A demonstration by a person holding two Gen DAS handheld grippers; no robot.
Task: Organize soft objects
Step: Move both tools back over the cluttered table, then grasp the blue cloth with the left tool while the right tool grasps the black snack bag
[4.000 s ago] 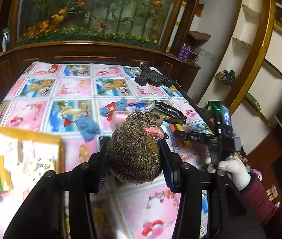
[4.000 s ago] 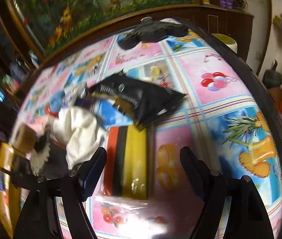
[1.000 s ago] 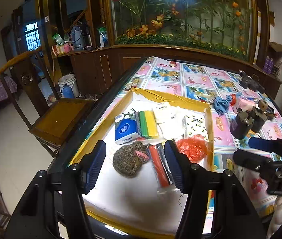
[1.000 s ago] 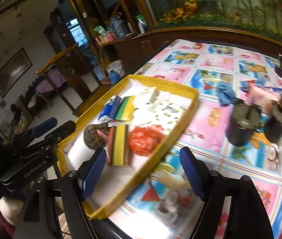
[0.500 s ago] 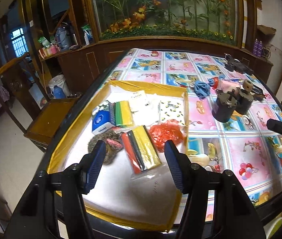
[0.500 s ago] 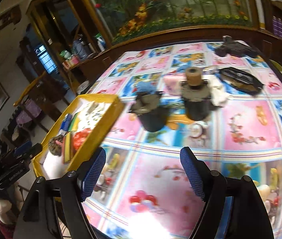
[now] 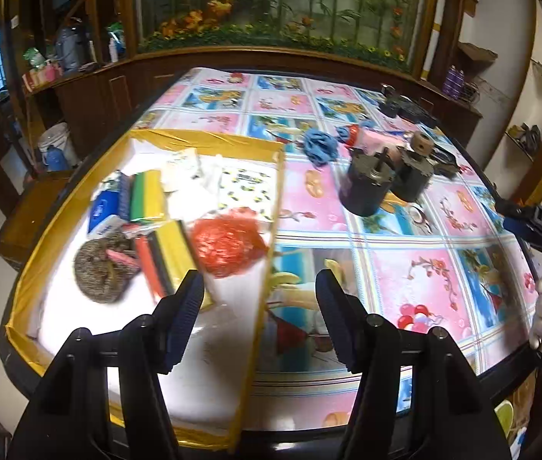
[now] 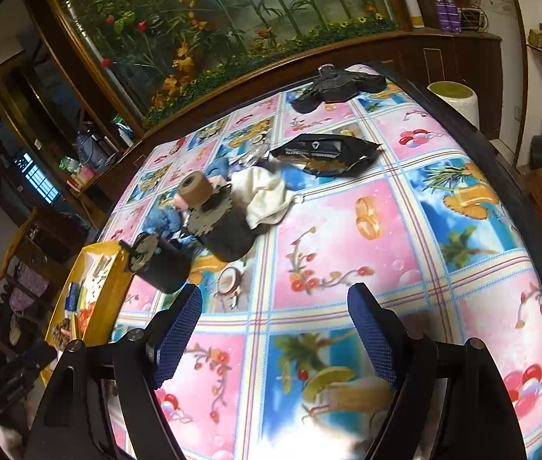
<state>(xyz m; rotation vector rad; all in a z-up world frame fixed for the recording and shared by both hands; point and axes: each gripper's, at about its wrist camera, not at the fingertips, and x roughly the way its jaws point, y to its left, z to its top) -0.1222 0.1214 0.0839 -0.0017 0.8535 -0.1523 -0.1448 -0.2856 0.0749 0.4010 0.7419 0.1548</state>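
Claws both empty: your left claw (image 7: 259, 295) hangs apart over the yellow tray's (image 7: 271, 207) near edge, your right claw (image 8: 275, 329) spread wide above bare surface (image 8: 347, 237). Sponges (image 7: 163, 253) and knit ball (image 7: 102, 264) already sit in the tray; the white cloth (image 8: 263, 195) lies loose, probably next.

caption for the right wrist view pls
Open, empty right gripper over the patterned tablecloth, facing a white cloth and black packet.
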